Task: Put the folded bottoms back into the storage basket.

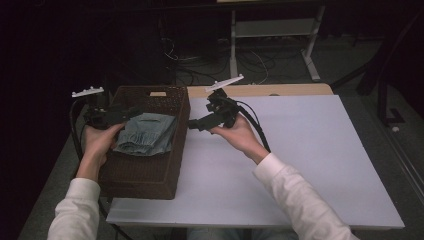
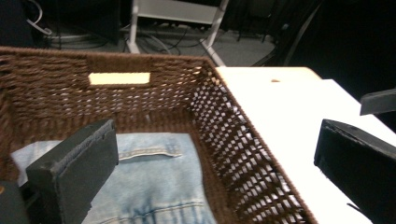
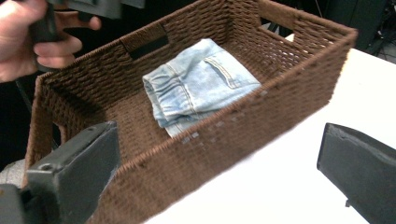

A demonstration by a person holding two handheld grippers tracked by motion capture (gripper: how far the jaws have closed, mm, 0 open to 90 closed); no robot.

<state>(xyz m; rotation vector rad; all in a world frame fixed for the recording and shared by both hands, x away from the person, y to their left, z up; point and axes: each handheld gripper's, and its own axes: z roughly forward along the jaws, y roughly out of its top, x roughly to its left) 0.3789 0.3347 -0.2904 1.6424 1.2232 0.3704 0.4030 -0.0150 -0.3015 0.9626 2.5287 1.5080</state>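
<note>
High view: folded jeans (image 1: 145, 134) lie inside wicker basket (image 1: 150, 175). Left gripper (image 1: 134, 111) and right gripper (image 1: 192, 124) both spread, empty. Placement step looks finished; next move likely withdrawal clear of rim.

- We see faded light-blue folded jeans (image 1: 145, 134), pocket and elastic waistband up, lying flat on the basket floor.
- We see a dark brown woven basket (image 1: 150, 175), rectangular with handle slots, upright at the white table's left edge.
</note>
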